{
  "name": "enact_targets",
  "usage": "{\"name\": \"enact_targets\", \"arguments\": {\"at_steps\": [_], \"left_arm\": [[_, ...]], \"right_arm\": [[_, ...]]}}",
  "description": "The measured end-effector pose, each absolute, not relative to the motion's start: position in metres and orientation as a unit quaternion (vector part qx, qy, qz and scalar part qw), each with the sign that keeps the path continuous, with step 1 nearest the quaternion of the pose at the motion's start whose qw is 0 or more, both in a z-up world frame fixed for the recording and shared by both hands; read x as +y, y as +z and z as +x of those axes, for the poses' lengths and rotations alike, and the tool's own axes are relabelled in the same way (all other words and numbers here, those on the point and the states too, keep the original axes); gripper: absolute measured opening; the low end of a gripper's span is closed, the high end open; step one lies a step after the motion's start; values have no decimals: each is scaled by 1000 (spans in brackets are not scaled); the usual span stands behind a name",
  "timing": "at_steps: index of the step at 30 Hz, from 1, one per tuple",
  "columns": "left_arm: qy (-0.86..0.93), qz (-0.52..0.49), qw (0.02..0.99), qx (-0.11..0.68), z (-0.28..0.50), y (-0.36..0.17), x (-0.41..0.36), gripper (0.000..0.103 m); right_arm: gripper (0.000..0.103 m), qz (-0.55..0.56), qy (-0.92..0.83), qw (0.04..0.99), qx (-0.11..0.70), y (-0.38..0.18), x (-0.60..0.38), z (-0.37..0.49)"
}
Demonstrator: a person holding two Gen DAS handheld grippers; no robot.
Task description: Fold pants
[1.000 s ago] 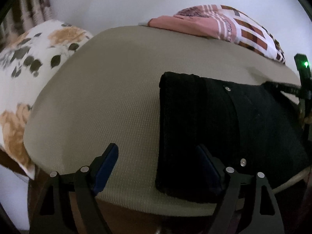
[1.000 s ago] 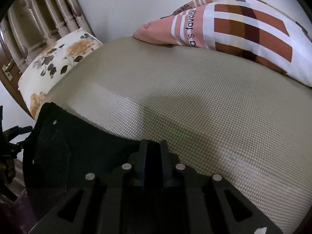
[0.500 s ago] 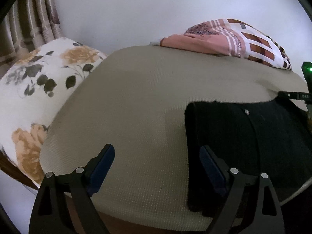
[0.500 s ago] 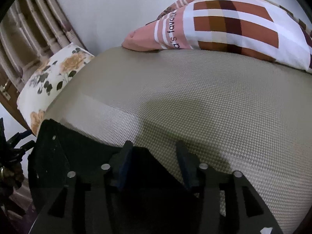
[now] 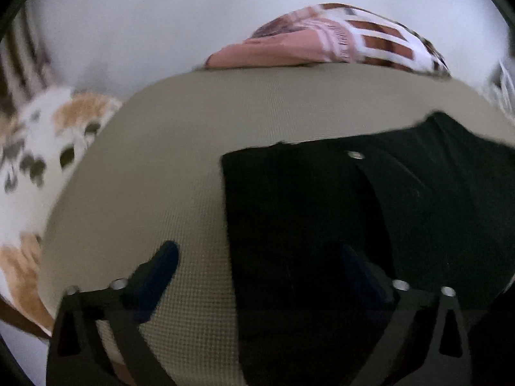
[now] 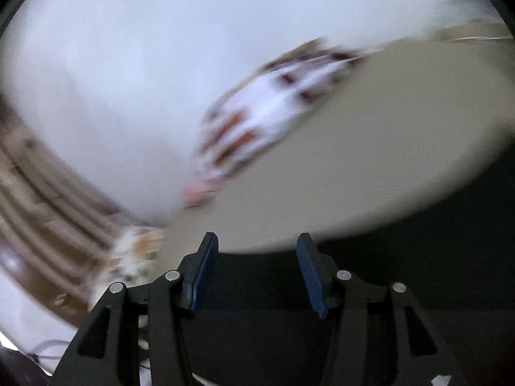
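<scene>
1. The left claw [image 5: 257, 267] has just been opening and stands wide; its right finger hangs over the folded black pants [image 5: 354, 218], its left over the beige mattress [image 5: 180, 148].
2. The right claw [image 6: 257, 271] has just been opening, half spread, nothing between its fingers.
3. A checked pillow [image 5: 338, 41] lies at the mattress's far edge and a flowered pillow [image 5: 42, 148] at its left.

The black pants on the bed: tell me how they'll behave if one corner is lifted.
The black pants lie folded flat, hugging the tan cover, so they are probably floppy and would sag. The stacked layers may slide open. The metal rivet suggests denim, so fairly heavy.
</scene>
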State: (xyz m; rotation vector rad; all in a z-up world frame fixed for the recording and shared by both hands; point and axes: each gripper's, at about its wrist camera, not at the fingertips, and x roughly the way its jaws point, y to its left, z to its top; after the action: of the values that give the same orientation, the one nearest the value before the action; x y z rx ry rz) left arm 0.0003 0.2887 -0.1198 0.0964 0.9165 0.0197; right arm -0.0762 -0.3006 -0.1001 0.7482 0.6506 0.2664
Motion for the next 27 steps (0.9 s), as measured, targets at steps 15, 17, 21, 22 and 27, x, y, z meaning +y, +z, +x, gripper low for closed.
{"name": "enact_targets", "arguments": {"at_steps": [15,17,21,22,27], "left_arm": [[68,-9,931,359,-22,-46,245,103],[52,-15,929,367,-23,-42,233,103],[24,-15,921,389,-23,-42,207,103],[19,-15,919,393,-23,-42,203,103],[-5,-10,914,405,-22,-44,177,103]], "right_arm": [[50,521,-43,830,194,-169,-453,-265],[50,536,-40,823,186,-178,-458,-262],[50,569,-34,806,160,-191,-463,-261],[50,573,-32,804,154,-192,-465,-260],[50,584,-17,797,154,-199,-468,-249]]}}
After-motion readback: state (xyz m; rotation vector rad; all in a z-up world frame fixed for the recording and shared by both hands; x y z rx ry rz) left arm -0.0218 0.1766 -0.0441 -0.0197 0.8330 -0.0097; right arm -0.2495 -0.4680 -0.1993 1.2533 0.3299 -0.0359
